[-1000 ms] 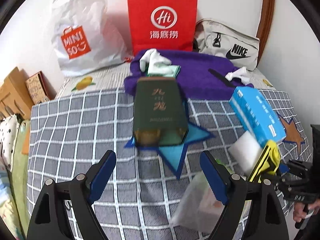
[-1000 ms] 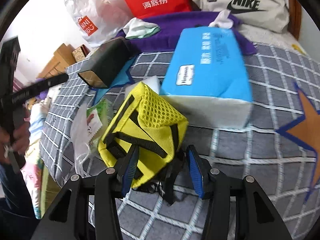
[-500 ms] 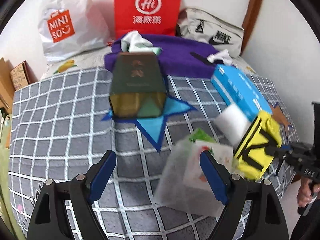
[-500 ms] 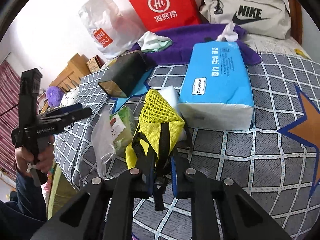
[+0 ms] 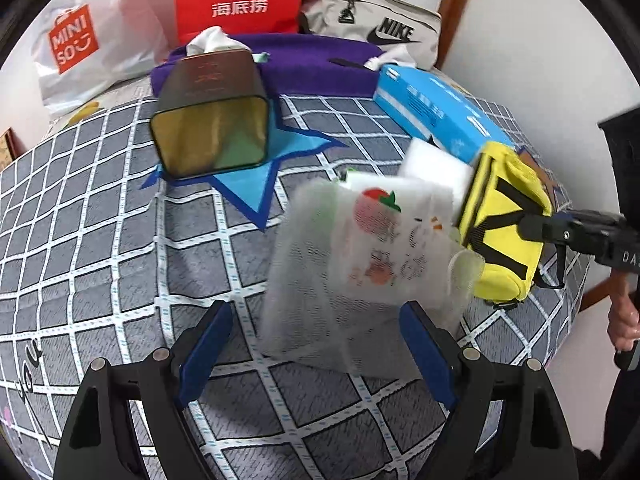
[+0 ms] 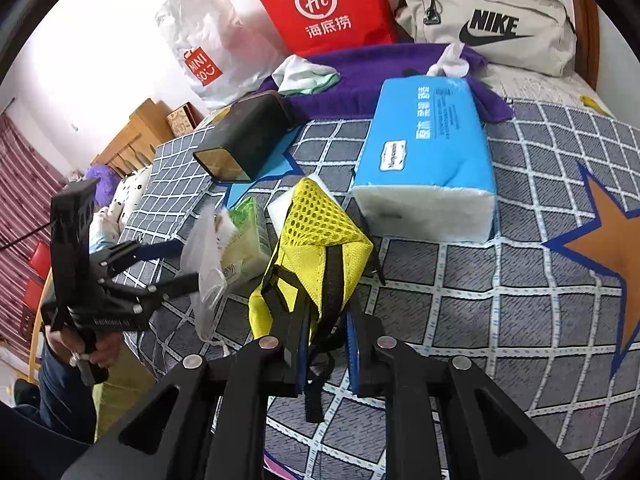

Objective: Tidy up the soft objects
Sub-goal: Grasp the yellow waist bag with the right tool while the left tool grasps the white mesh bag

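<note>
Near the bed's front edge, our left gripper points steeply down, jaws wide and empty; the plastic-wrapped tissue pack lies just ahead, long axis running away from us. Our right gripper pinches the yellow mesh pouch beside it, jaws easing open slightly. Beyond sits the blue tissue pack.

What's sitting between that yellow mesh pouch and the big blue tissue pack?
A white foam block sits between the yellow mesh pouch and the blue tissue pack, clearest in the left wrist view.
</note>
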Demonstrator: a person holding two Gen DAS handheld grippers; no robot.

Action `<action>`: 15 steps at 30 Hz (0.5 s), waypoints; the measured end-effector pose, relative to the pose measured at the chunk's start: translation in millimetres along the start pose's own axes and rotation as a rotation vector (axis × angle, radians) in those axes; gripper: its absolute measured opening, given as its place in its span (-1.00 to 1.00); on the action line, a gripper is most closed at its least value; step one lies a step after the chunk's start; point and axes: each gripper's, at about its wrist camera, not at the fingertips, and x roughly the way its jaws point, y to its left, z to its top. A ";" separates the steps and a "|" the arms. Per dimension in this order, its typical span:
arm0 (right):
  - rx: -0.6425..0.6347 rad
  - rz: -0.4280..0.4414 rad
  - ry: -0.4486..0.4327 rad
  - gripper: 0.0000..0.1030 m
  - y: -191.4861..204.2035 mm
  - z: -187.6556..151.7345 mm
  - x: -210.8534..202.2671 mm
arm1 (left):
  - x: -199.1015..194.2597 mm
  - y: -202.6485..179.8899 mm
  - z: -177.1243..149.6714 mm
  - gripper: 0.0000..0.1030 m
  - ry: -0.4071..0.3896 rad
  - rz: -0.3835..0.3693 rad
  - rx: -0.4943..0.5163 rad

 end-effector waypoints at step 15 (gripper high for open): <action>-0.049 -0.049 -0.060 -0.77 21.6 4.5 -14.6 | -10.5 12.2 3.1 -0.80 -0.061 -0.001 0.005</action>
